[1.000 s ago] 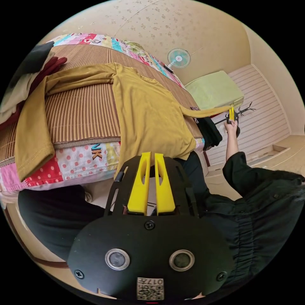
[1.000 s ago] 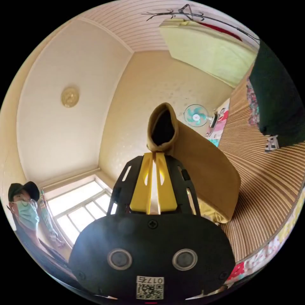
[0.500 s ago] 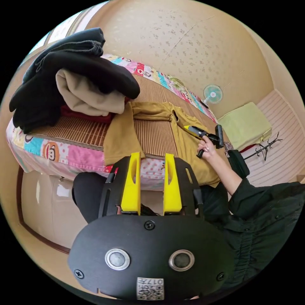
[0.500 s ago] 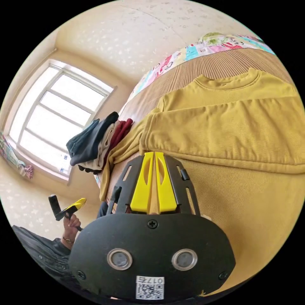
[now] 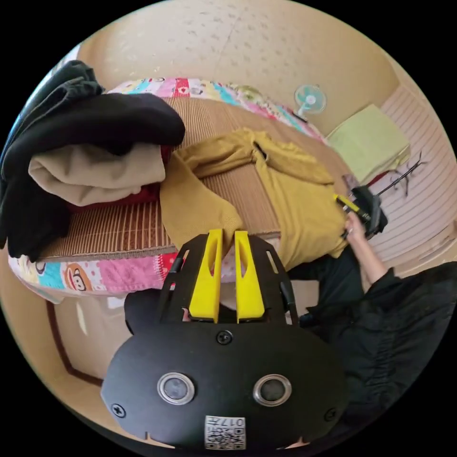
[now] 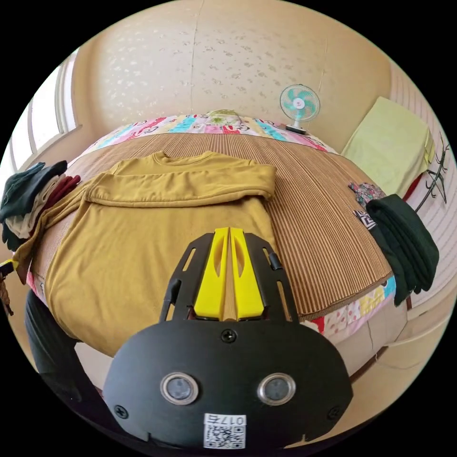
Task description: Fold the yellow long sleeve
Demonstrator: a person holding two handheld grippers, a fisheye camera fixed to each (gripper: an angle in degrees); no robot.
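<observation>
On the bed (image 6: 328, 223), the yellow shirt (image 6: 143, 238) lies with one sleeve folded across its chest, as the left gripper (image 5: 223, 235), jaws narrowly parted, nears the hanging sleeve (image 5: 195, 209); the right gripper (image 6: 228, 233), jaws together, holds nothing.

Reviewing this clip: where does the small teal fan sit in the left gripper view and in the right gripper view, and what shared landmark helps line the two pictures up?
Left gripper view: the teal fan is at upper right, past the far end of the bed, against the wall.
Right gripper view: the fan is upper right of centre, behind the patchwork quilt edge.
Shared landmark: the yellow long sleeve spread on the striped mat.
</observation>
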